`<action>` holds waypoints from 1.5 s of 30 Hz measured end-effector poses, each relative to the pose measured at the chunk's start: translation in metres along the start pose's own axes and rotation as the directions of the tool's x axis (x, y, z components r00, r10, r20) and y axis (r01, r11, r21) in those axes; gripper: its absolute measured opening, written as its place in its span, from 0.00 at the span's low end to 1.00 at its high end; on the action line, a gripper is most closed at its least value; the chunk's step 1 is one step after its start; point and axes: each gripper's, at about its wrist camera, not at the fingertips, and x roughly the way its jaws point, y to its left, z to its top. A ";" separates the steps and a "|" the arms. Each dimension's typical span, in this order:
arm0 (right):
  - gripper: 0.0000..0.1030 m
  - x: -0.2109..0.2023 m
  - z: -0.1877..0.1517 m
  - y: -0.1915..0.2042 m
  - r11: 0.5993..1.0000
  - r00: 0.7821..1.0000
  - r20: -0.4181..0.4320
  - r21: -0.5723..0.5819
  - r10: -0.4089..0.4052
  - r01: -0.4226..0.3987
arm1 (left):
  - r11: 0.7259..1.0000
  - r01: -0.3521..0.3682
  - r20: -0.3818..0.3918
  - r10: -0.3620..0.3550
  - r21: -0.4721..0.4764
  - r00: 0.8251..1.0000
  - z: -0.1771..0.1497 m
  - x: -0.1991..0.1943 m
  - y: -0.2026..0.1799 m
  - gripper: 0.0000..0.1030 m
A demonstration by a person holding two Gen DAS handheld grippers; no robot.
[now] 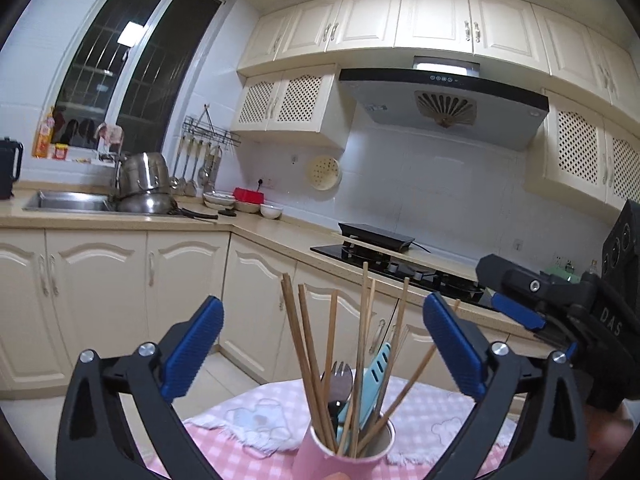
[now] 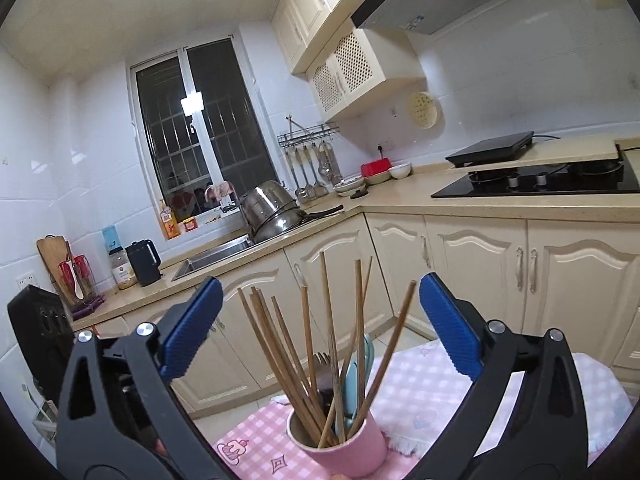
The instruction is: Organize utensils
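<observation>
A pink cup [image 1: 320,454] stands on a pink checked cloth [image 1: 432,412] low in the left wrist view. It holds several wooden chopsticks [image 1: 308,356], a metal fork [image 1: 341,378] and a light blue utensil [image 1: 376,376]. My left gripper [image 1: 322,332] is open, its blue pads either side of the chopstick tops, touching nothing. The right gripper's body [image 1: 560,308] shows at right. In the right wrist view the same cup [image 2: 348,444] and chopsticks [image 2: 280,344] sit between the open pads of my right gripper [image 2: 320,316], which is empty.
The cloth [image 2: 424,376] covers a small table. Cream cabinets [image 1: 120,280] run along an L-shaped counter with a sink [image 1: 68,200], steel pots [image 1: 146,184], bowls [image 1: 248,202] and a gas hob [image 1: 400,264]. A black kettle [image 2: 142,262] and chopping board [image 2: 54,256] stand at left.
</observation>
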 end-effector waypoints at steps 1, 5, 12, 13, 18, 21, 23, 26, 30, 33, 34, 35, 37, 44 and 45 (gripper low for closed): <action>0.94 -0.007 0.000 0.002 1.000 1.000 -0.004 -0.002 -0.010 0.010 | 1.000 -0.010 -0.003 0.010 0.012 1.000 0.002 -0.008 -0.002 0.95; 0.94 -0.035 0.000 0.005 0.999 0.999 -0.020 0.005 -0.045 0.045 | 0.997 -0.050 -0.017 0.051 0.062 0.999 0.006 -0.039 -0.012 0.96; 0.94 -0.081 -0.013 0.008 0.994 0.990 -0.090 0.008 -0.112 0.113 | 0.981 -0.127 -0.087 0.141 0.150 0.986 0.001 -0.090 -0.034 0.96; 0.94 -0.087 -0.016 0.010 0.992 0.988 -0.099 0.002 -0.122 0.122 | 0.977 -0.140 -0.096 0.157 0.161 0.983 -0.001 -0.099 -0.037 0.96; 0.94 -0.116 -0.032 0.022 0.980 0.969 -0.148 -0.039 -0.199 0.196 | 0.968 -0.168 -0.163 0.199 0.184 0.966 -0.009 -0.129 -0.048 0.96; 0.94 -0.132 -0.043 0.030 0.971 0.959 -0.158 -0.062 -0.237 0.230 | 0.967 -0.181 -0.186 0.214 0.178 0.959 -0.014 -0.150 -0.051 0.96; 0.94 -0.143 -0.050 0.037 0.966 0.953 -0.163 -0.071 -0.257 0.248 | 0.967 -0.186 -0.193 0.218 0.173 0.957 -0.014 -0.162 -0.053 0.96; 0.94 -0.159 -0.060 0.046 0.958 0.945 -0.162 -0.094 -0.283 0.271 | 0.965 -0.194 -0.198 0.227 0.174 0.954 -0.014 -0.182 -0.057 0.96; 0.94 -0.178 -0.067 0.066 0.945 0.941 -0.129 -0.145 -0.313 0.295 | 0.963 -0.195 -0.174 0.228 0.186 0.958 -0.011 -0.207 -0.065 0.96; 0.94 -0.190 -0.067 0.078 0.937 0.941 -0.097 -0.167 -0.325 0.307 | 0.959 -0.208 -0.146 0.237 0.191 0.961 -0.008 -0.224 -0.069 0.96; 0.94 -0.194 -0.067 0.081 0.937 0.942 -0.090 -0.168 -0.324 0.306 | 0.959 -0.211 -0.138 0.239 0.191 0.961 -0.008 -0.230 -0.069 0.96; 0.94 -0.197 -0.067 0.083 0.936 0.942 -0.083 -0.169 -0.326 0.309 | 0.959 -0.210 -0.135 0.237 0.189 0.962 -0.009 -0.235 -0.070 0.96; 0.94 -0.201 -0.065 0.086 0.934 0.942 -0.073 -0.175 -0.327 0.311 | 0.961 -0.209 -0.130 0.234 0.178 0.963 -0.007 -0.242 -0.071 0.96; 0.94 -0.211 -0.061 0.091 0.931 0.943 -0.055 -0.184 -0.329 0.314 | 0.962 -0.207 -0.114 0.229 0.177 0.967 -0.005 -0.250 -0.076 0.96; 0.94 -0.212 -0.061 0.091 0.931 0.942 -0.053 -0.184 -0.330 0.316 | 0.963 -0.204 -0.115 0.225 0.175 0.967 -0.005 -0.250 -0.077 0.96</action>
